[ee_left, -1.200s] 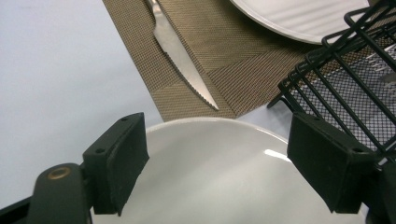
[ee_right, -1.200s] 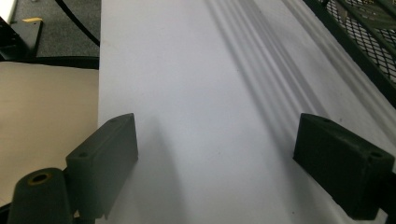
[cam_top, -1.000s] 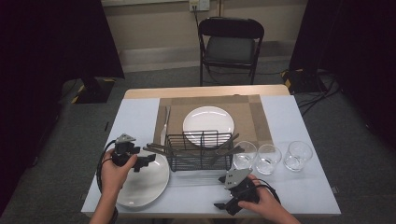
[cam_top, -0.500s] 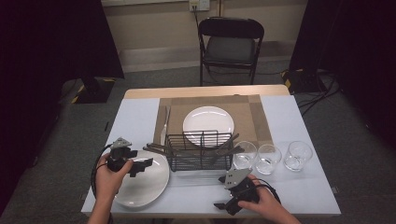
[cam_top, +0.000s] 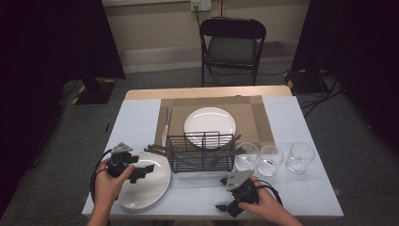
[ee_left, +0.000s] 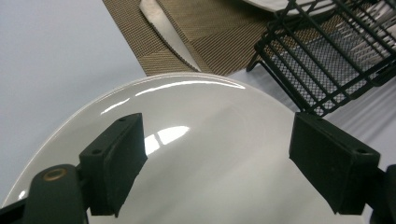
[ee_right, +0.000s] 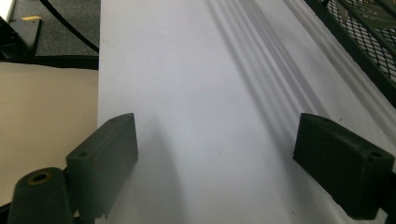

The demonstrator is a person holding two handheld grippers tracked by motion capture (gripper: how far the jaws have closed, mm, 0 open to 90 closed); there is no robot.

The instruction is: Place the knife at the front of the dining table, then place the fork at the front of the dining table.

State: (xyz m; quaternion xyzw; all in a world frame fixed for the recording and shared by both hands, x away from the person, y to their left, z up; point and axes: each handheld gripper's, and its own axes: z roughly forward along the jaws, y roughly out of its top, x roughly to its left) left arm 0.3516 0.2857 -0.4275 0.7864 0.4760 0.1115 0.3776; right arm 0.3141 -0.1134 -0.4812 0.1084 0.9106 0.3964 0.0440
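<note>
A brown placemat (cam_top: 211,110) on the white-covered bench (cam_top: 287,122) carries a white plate (cam_top: 210,121) and a knife (cam_top: 165,126), with three clear glasses (cam_top: 273,159) in a row to its right and a black folding chair (cam_top: 232,47) standing beyond the far edge.

- Left tongs (cam_top: 145,169): jaws spread wide and empty, pointing right, gripped by the left hand (cam_top: 113,178).
- Right tongs (cam_top: 225,208): jaws wide apart, empty, held low by the right hand (cam_top: 259,203).
</note>
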